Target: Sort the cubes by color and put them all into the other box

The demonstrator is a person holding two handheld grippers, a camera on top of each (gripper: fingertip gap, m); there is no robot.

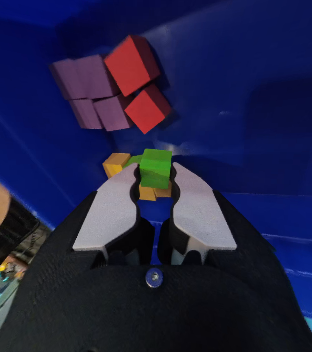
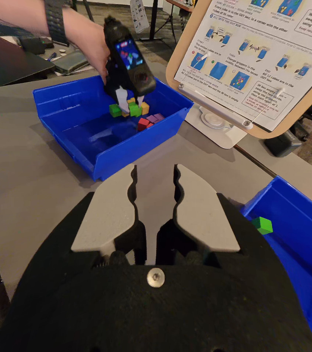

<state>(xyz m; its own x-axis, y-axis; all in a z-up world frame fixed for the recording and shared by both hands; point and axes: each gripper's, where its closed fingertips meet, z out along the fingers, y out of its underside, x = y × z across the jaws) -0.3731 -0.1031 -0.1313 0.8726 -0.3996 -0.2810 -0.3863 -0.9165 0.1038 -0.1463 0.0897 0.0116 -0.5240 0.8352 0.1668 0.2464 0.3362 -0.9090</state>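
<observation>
The left gripper (image 1: 154,167) reaches down into a blue bin (image 2: 75,106) on a grey table (image 2: 189,152), its jaws narrowed on a green cube (image 1: 156,168) that sits between the grey fingertips (image 1: 130,171) and touches both. Under and just left of that cube lie yellow cubes (image 1: 115,162), one showing below it between the fingers. Farther along the bin floor, purple cubes (image 1: 86,80) huddle together, with two red cubes (image 1: 130,64) touching them on the right. In the right wrist view the same gripper is seen from outside, held by a hand (image 2: 88,43) with a dark watch band on the wrist; a small lit screen shows on its body. From there a second green cube (image 2: 114,110) sits just left of the held one, yellow cubes are beside them, and the red and purple cubes lie nearer the bin's right wall. The right gripper (image 2: 155,171) hangs over bare table, well apart from that bin, its jaws parted and holding nothing. At the right edge is another blue bin (image 2: 294,209), with one green cube (image 2: 262,225) inside near its left wall. A printed sheet on a tan-rimmed stand (image 2: 174,62) is propped at the far right.
</observation>
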